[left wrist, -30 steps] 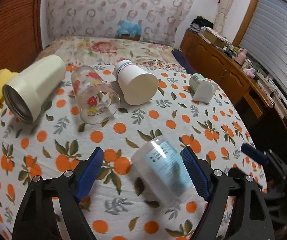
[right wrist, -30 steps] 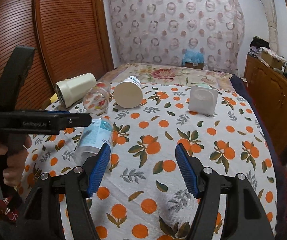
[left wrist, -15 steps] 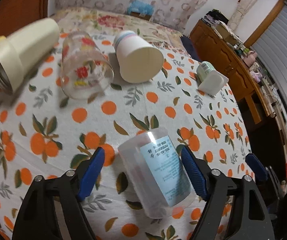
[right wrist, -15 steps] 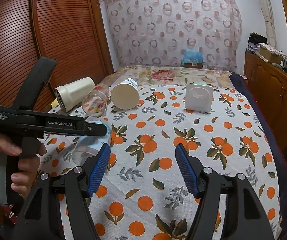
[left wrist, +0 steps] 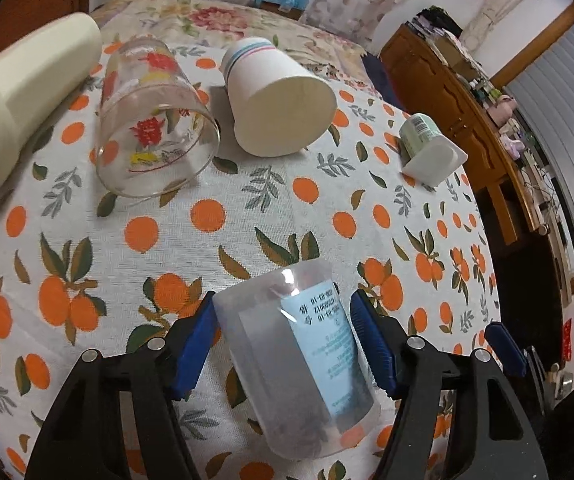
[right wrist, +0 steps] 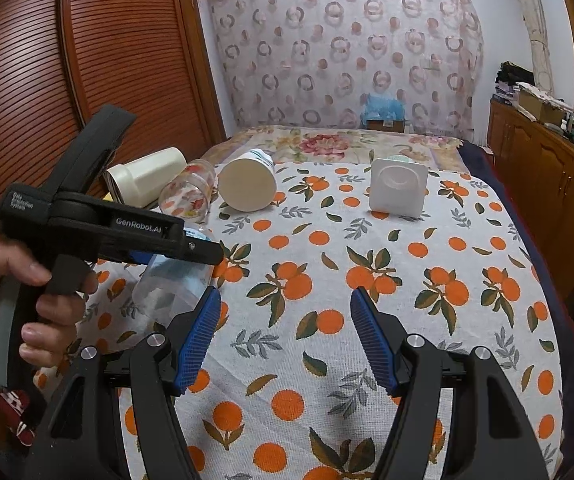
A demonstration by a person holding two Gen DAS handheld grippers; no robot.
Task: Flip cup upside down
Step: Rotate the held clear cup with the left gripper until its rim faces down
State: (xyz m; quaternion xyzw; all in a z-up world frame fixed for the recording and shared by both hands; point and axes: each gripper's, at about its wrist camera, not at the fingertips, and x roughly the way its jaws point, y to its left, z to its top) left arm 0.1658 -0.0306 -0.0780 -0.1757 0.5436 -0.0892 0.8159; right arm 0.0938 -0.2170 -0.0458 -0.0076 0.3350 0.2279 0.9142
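A clear plastic cup with a pale blue label lies on its side on the orange-print tablecloth. My left gripper straddles it, blue pads against both sides, shut on the cup. In the right wrist view the cup shows under the left gripper's black body, held by a hand. My right gripper is open and empty above the cloth, to the right of the cup.
Lying on their sides at the far end: a cream tumbler, a flowered glass, a white paper cup and a small white-and-green cup. A wooden sideboard stands along the right.
My left gripper moved forward over the clear cup and its jaws closed from wide open onto the cup's sides. The right gripper stayed open and nearly still.
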